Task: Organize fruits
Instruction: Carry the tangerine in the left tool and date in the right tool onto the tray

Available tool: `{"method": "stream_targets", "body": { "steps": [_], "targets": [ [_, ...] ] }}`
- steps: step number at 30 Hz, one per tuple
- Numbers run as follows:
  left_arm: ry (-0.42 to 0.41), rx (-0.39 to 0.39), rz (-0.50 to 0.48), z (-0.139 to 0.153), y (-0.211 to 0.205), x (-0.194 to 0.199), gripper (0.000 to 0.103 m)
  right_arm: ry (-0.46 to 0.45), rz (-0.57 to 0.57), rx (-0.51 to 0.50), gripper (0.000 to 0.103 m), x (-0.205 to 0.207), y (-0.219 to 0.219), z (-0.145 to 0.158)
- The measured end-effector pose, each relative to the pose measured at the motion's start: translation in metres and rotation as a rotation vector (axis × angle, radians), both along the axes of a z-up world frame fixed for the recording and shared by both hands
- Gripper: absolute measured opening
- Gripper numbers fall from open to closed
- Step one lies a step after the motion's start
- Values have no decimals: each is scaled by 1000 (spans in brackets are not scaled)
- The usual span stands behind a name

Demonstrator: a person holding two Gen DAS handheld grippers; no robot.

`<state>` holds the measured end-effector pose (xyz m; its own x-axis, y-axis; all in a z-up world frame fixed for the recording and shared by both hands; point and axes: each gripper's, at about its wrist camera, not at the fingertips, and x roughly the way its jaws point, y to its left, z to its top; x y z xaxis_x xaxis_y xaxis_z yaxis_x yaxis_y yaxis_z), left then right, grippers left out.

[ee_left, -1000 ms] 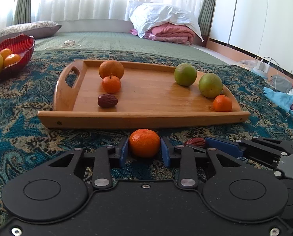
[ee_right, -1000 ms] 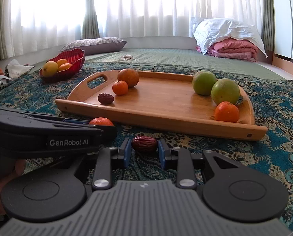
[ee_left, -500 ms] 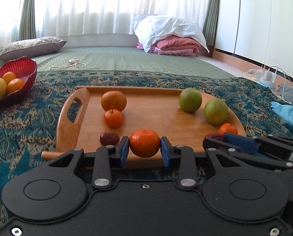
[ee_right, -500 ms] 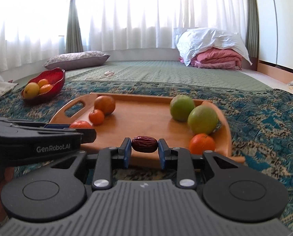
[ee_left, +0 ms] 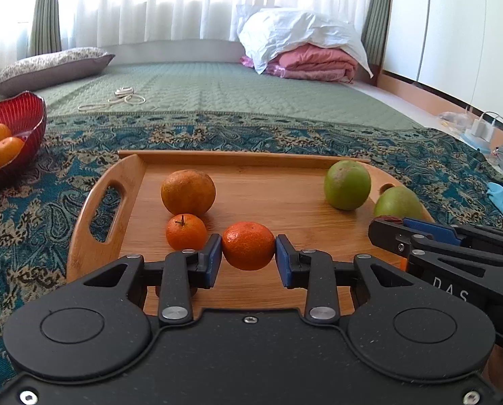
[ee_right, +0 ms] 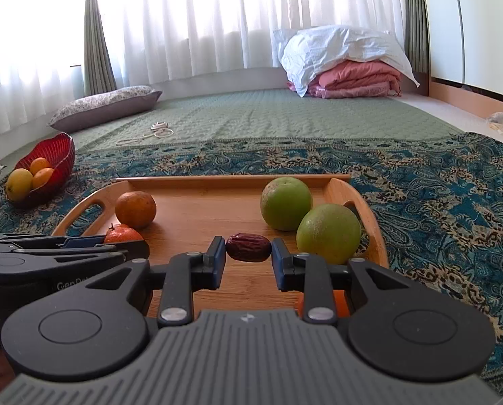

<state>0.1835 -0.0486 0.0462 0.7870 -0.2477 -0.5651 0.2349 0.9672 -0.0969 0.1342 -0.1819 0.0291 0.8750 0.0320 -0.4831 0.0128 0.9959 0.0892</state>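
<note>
Placement step: left gripper [ee_left: 248, 256] clamps mandarin [ee_left: 248, 249], right gripper [ee_right: 248, 258] clamps date [ee_right: 248, 252] (both over tray [ee_left: 82, 222]). Lower beside like fruit before releasing.

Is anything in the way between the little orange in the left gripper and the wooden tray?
Nothing visible is. The left gripper holds the little orange above bare wood on the wooden tray. Another small orange sits just to its left, and the right gripper with a red date is off to the right.
</note>
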Motion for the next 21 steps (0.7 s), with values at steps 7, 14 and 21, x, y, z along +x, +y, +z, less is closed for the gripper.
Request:
{"method": "stream_targets", "body": {
  "steps": [7, 14, 21],
  "targets": [
    [17, 23, 9, -10, -5, 19, 32, 38, -2, -25, 34, 19, 0, -7],
    [40, 31, 11, -20, -8, 31, 32, 70, -12, -20, 34, 31, -2, -15],
    [40, 32, 11, -25, -8, 36, 32, 90, -17, -24, 34, 37, 0, -22]
  ]
}}
